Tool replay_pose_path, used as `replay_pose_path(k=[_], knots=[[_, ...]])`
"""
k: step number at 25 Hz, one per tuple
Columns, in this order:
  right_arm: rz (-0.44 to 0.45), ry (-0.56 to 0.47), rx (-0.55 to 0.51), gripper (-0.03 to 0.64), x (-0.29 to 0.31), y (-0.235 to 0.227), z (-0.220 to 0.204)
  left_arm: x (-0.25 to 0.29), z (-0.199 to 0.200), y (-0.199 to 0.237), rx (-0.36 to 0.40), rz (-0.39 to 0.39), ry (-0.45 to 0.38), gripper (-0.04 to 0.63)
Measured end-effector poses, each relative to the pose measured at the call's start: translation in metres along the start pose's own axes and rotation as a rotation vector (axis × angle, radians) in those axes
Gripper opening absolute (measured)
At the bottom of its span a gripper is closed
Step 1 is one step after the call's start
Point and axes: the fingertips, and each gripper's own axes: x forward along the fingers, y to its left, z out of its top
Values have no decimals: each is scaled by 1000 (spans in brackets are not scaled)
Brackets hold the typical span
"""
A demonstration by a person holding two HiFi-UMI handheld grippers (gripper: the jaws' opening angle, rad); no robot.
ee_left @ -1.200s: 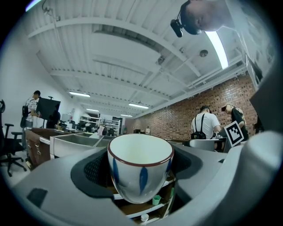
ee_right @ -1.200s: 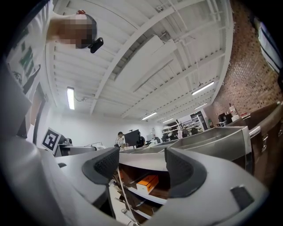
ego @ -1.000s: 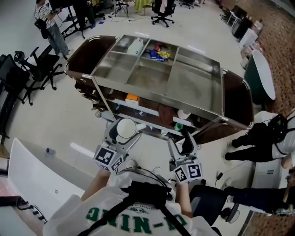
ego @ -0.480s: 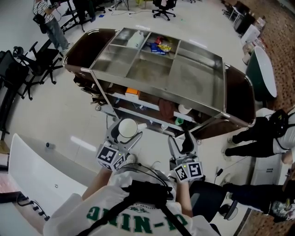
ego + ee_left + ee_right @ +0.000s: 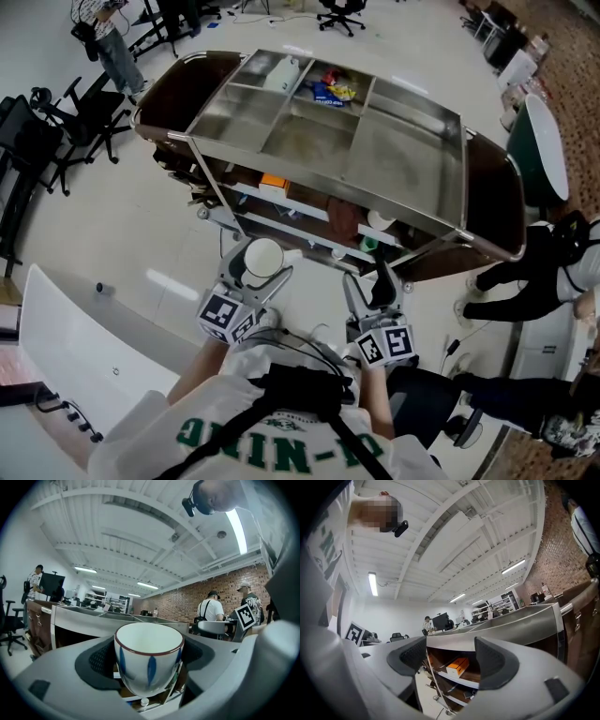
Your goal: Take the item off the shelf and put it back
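1. The left tongs (image 5: 260, 267) were squeezed shut on a white cup (image 5: 149, 653) with blue stripes and a dark red rim.
2. The cup stood upright between the two pads. It was up in the air in front of the cart (image 5: 314, 187), not on the shelf (image 5: 459, 680).
3. The right tongs (image 5: 452, 660) were wide open and had nothing in them. Past the gap you could see only the shelf and an orange box (image 5: 458, 666) lying on it.
4. I think the cup was already out, so the job left was to put it back on the shelf under the steel top.
5. The cup could slip. It looked smooth and round, and it got thinner toward the bottom, so a softer squeeze might let it slide down and out.
6. The cup could bump. The shelf sat low under the steel top, so the rim might hit that edge on the way in and get knocked loose.
7. The cup could land badly. The shelf had other things on it, like the orange box, and the cup might push them or wobble on top of one.
8. The cup could fall and break. If the tongs opened before its bottom rested on the shelf, it would drop to the hard floor (image 5: 141, 253).
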Motion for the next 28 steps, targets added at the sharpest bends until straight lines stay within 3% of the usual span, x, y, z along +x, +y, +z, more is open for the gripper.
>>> replay_pose_path(k=[12, 17, 24, 28], knots=[[9, -1, 6, 347, 11, -3, 0, -1, 7, 8, 15, 20, -24, 382], [12, 0, 12, 347, 15, -5, 0, -1, 8, 12, -12, 22, -45, 382], [30, 22, 18, 347, 25, -5, -7, 3, 8, 14, -77, 56, 3, 382], [33, 39, 30, 347, 28, -6, -12, 1, -12, 22, -70, 82, 36, 382]])
